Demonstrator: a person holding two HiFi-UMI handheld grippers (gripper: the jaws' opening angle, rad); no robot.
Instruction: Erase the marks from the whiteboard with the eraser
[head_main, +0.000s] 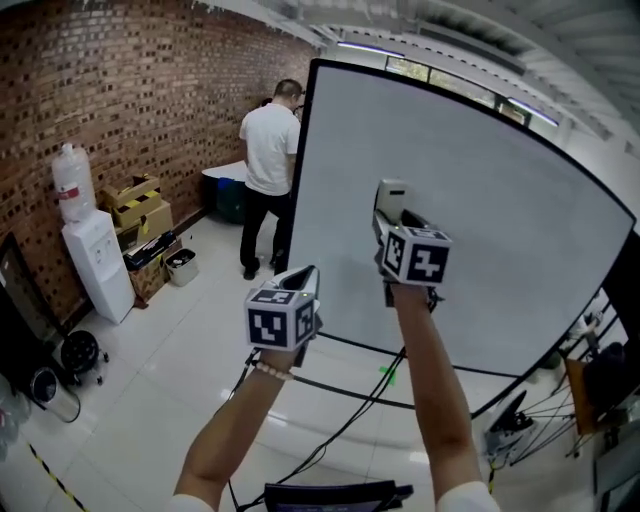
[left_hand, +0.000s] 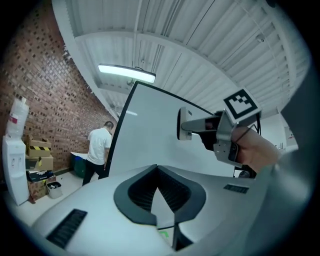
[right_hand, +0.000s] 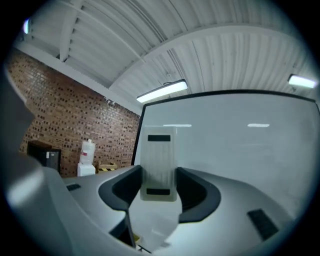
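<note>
Eraser (head_main: 392, 192) sits in the upper middle of the head view, clamped upright between the jaws of the right tool (head_main: 390, 216), in front of the whiteboard (head_main: 500, 230). Whether its pad touches the board cannot be told. In the right tool's own view the eraser (right_hand: 159, 167) is a pale ribbed block with a dark strip at top and bottom, pinched on both sides by the dark pads, and the whiteboard (right_hand: 245, 145) fills the frame behind it. The left tool (head_main: 300, 278) is lower and to the left, near the board's bottom left corner; in the left gripper view its jaws (left_hand: 158, 186) meet at the tips with nothing between them. That view also catches the eraser (left_hand: 183, 124) at upper right, by the whiteboard (left_hand: 145, 135). At the board's left edge stands a person in a white shirt (head_main: 270, 150) with their back turned. A water dispenser (head_main: 95, 255) stands at the far left by the brick wall (head_main: 130, 90), and black cables (head_main: 340, 400) trail over the pale floor.
</note>
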